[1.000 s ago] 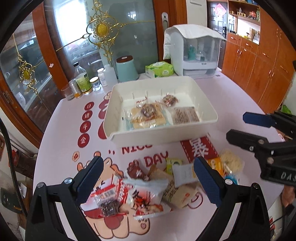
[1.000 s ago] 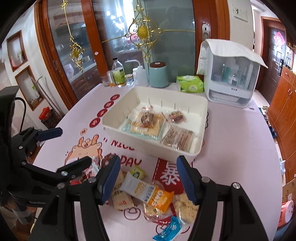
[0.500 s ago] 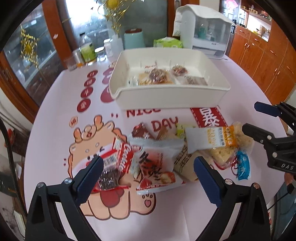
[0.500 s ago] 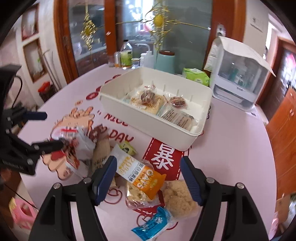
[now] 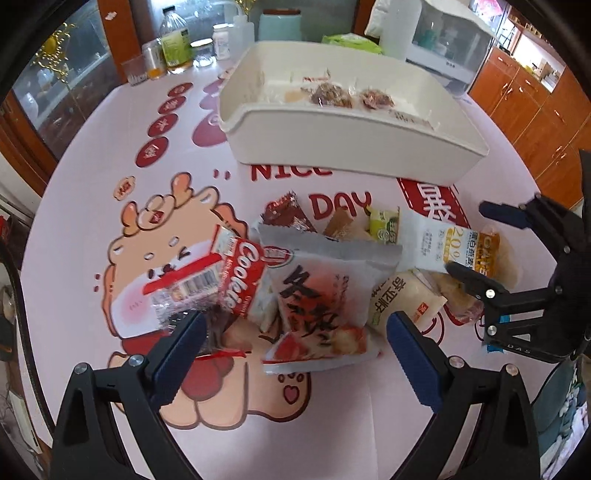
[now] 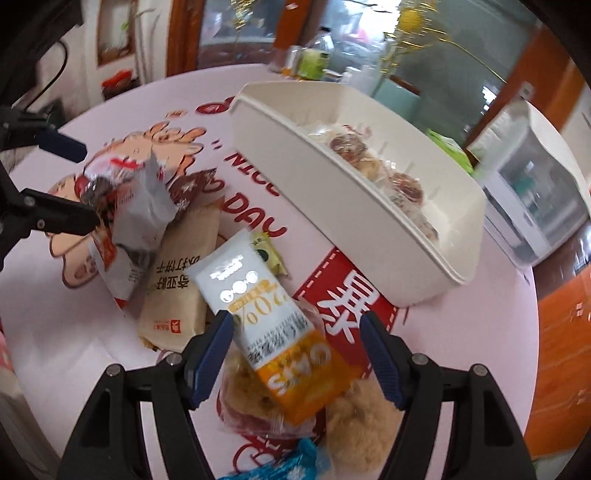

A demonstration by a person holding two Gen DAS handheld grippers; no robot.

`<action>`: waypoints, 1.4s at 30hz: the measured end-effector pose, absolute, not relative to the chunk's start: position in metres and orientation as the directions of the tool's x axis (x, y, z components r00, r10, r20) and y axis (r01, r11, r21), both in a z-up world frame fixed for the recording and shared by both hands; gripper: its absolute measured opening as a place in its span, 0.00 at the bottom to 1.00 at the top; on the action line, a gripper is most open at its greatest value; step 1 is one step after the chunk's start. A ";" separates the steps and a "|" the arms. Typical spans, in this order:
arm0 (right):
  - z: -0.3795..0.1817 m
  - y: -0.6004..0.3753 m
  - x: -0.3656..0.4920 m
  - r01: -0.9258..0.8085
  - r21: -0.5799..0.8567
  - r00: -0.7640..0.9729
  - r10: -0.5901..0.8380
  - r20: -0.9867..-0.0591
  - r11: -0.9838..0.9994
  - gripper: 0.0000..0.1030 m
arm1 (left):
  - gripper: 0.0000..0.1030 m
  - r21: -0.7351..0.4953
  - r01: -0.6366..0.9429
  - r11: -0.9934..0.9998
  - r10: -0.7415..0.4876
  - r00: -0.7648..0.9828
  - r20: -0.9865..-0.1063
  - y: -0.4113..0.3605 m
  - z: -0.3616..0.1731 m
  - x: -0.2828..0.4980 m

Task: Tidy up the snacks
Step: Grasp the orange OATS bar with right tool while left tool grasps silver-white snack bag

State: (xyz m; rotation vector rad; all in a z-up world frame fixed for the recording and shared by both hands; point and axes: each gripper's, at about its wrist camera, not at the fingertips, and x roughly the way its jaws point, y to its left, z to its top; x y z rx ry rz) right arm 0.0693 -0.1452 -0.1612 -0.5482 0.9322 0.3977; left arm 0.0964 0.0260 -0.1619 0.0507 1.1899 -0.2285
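A pile of snack packets lies on the table in front of a white bin that holds several wrapped snacks. My left gripper is open, low over a white and red bag, with a red Cookie pack by its left finger. My right gripper is open and straddles a white and orange oats packet, which shows in the left view. A beige cracker packet lies left of it. The right gripper also shows in the left view.
Bottles and jars, a teal canister, a green tissue pack and a white appliance stand behind the bin. Puffy cakes and a blue wrapper lie under my right gripper. The table edge is right.
Both grippers have dropped down and forward onto the snack pile. The left now hovers over the white and red bag, the right around the oats packet. Both stay open.
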 end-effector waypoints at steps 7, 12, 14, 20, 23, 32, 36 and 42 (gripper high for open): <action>-0.177 -0.131 0.076 -0.614 -0.258 0.472 0.085 -0.878 0.746 0.63 | 0.95 -0.094 0.192 0.977 -0.152 0.313 -0.938 0.009 -0.183 0.107; -0.185 -0.136 0.076 -0.595 -0.238 0.455 0.078 -0.887 0.767 0.41 | 0.95 -0.081 0.179 0.980 -0.134 0.304 -0.943 0.003 -0.196 0.110; -0.181 -0.144 0.079 -0.562 -0.184 0.443 0.106 -0.890 0.806 0.40 | 0.95 -0.079 0.175 0.981 -0.129 0.293 -0.947 0.001 -0.201 0.110; -0.173 -0.164 0.079 -0.483 -0.071 0.434 0.167 -0.885 0.873 0.39 | 0.94 -0.063 0.165 0.984 -0.107 0.278 -0.954 -0.004 -0.215 0.111; -0.169 -0.168 0.077 -0.457 -0.037 0.439 0.189 -0.879 0.889 0.39 | 0.84 -0.065 0.153 0.986 -0.107 0.280 -0.954 -0.006 -0.219 0.111; -0.158 -0.169 0.072 -0.434 0.038 0.438 0.248 -0.864 0.900 0.39 | 0.41 -0.098 0.125 0.987 -0.131 0.292 -0.948 -0.004 -0.212 0.112; -0.150 -0.172 0.069 -0.420 0.073 0.446 0.276 -0.852 0.905 0.39 | 0.40 -0.095 0.124 0.988 -0.131 0.325 -0.937 -0.002 -0.196 0.106; -0.134 -0.176 0.066 -0.399 0.126 0.456 0.316 -0.832 0.908 0.39 | 0.40 -0.044 0.162 0.986 -0.106 0.401 -0.910 -0.007 -0.158 0.100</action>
